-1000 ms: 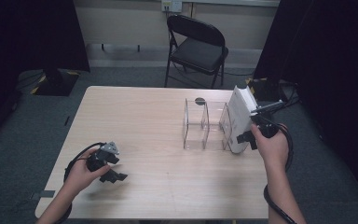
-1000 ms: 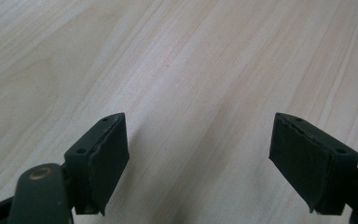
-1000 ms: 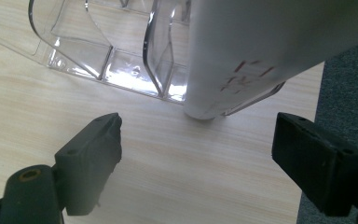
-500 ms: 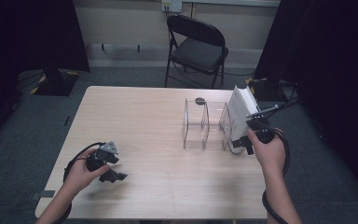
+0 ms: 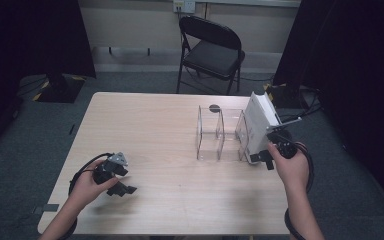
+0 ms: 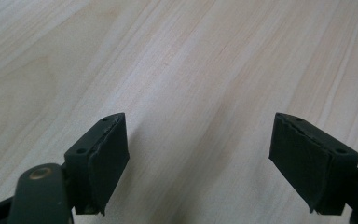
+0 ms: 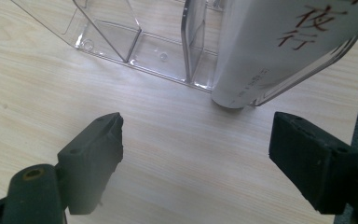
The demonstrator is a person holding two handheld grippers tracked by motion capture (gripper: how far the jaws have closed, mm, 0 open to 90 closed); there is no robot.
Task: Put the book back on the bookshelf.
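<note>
A clear plastic rack [image 5: 220,135] with upright dividers stands on the right half of the wooden table [image 5: 155,125]. A white book [image 5: 260,122] with red characters leans tilted against the rack's right end. My right gripper [image 5: 265,159] hovers just in front of the book's lower corner, open and holding nothing. The right gripper view shows its jaws [image 7: 198,123] wide apart over bare wood, with the book [image 7: 279,42] and rack [image 7: 135,42] a short way beyond them. My left gripper [image 5: 122,189] rests low near the table's front left, open [image 6: 200,121] and empty.
A small dark disc [image 5: 214,107] lies on the table behind the rack. A black folding chair [image 5: 210,50] stands beyond the far edge. The table's right edge runs close beside the book and my right hand.
My right hand has drawn back slightly toward the near edge, away from the book. The book, the rack and the left gripper have stayed put.
</note>
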